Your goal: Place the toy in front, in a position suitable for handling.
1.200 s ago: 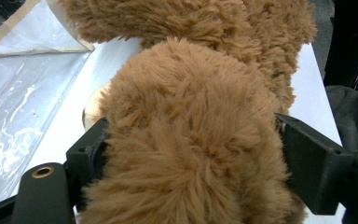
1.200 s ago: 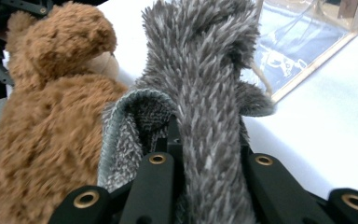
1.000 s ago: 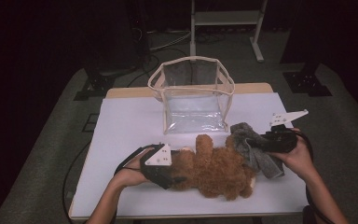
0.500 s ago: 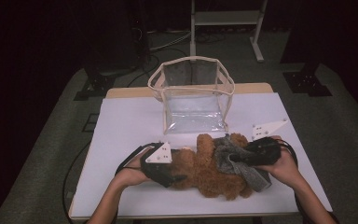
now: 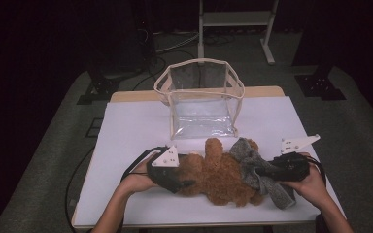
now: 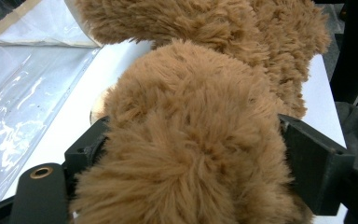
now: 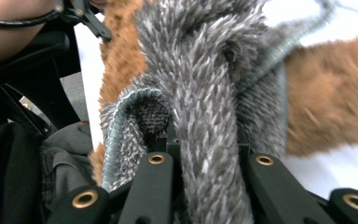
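We clamp the bear (image 5: 218, 174) in the left gripper (image 5: 187, 183) and pinch the scarf (image 5: 252, 165) (grey, fuzzy) in the right gripper (image 5: 258, 171); tugging hard could slip it free.

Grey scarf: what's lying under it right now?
The grey scarf drapes over the brown teddy bear, covering its head end; an ear shows past it. The right tool pinches the scarf. The face underneath is hidden.
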Demonstrator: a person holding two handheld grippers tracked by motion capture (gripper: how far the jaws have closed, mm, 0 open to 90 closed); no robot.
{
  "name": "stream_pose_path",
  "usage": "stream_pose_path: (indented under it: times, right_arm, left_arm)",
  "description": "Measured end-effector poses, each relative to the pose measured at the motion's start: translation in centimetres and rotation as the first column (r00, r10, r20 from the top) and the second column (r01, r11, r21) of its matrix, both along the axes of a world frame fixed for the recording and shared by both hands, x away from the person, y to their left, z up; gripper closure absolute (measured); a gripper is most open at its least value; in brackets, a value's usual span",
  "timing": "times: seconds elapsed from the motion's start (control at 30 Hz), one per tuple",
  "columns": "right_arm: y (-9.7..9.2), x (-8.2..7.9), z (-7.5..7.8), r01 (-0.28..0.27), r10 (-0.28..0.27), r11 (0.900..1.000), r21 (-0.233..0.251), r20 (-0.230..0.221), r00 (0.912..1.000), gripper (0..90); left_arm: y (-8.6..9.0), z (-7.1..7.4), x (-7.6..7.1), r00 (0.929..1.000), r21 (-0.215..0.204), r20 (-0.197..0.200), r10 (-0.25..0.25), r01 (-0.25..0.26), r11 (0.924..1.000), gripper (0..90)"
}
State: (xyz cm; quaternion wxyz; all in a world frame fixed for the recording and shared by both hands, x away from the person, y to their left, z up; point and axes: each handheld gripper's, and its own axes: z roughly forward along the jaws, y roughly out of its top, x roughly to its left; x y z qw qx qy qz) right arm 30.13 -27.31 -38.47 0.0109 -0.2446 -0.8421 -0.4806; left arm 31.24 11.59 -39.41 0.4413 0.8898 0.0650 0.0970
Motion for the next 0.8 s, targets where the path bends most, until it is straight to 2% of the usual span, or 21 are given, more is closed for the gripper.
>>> stream_pose_path:
  times: [0.2, 0.4, 0.47, 0.63, 0.73, 0.8]
  right_arm:
    - [2.6, 0.5, 0.7, -0.062, 0.062, 0.9981, -0.004, 0.027, 0.9977, 77.3]
    - [1.2, 0.1, 0.4, -0.022, 0.022, 0.9997, -0.004, 0.017, 0.9996, 77.3]
    - [1.2, -0.2, 0.7, -0.019, 0.019, 0.9997, -0.014, 0.029, 0.9994, 77.3]
    - [3.7, 0.2, 1.3, -0.065, 0.067, 0.9973, -0.035, 0.062, 0.9958, 77.3]
    - [5.8, 0.6, 1.6, -0.113, 0.115, 0.9932, -0.028, 0.072, 0.9908, 77.2]
    - [6.8, 0.6, 1.6, -0.145, 0.146, 0.9892, -0.023, 0.071, 0.9867, 77.1]
  left_arm:
    - [0.3, -0.1, 0.0, 1.0, -0.001, 0.003, 0.003, -0.003, 1.0, 19.1]
    - [0.3, 0.2, 0.0, 1.0, 0.007, 0.0, 0.008, -0.008, 0.9999, 19.8]
    - [0.1, 0.2, 0.0, 0.9998, 0.005, -0.007, 0.019, -0.019, 0.9998, 21.1]
    - [-0.2, 0.2, 0.1, 0.9991, -0.005, -0.017, 0.04, -0.04, 0.9992, 21.5]
    - [-0.1, 0.2, 0.3, 0.9984, -0.019, -0.019, 0.054, -0.055, 0.9983, 21.5]
    - [0.0, 0.2, 0.4, 0.9975, -0.008, -0.014, 0.07, -0.07, 0.9975, 21.9]
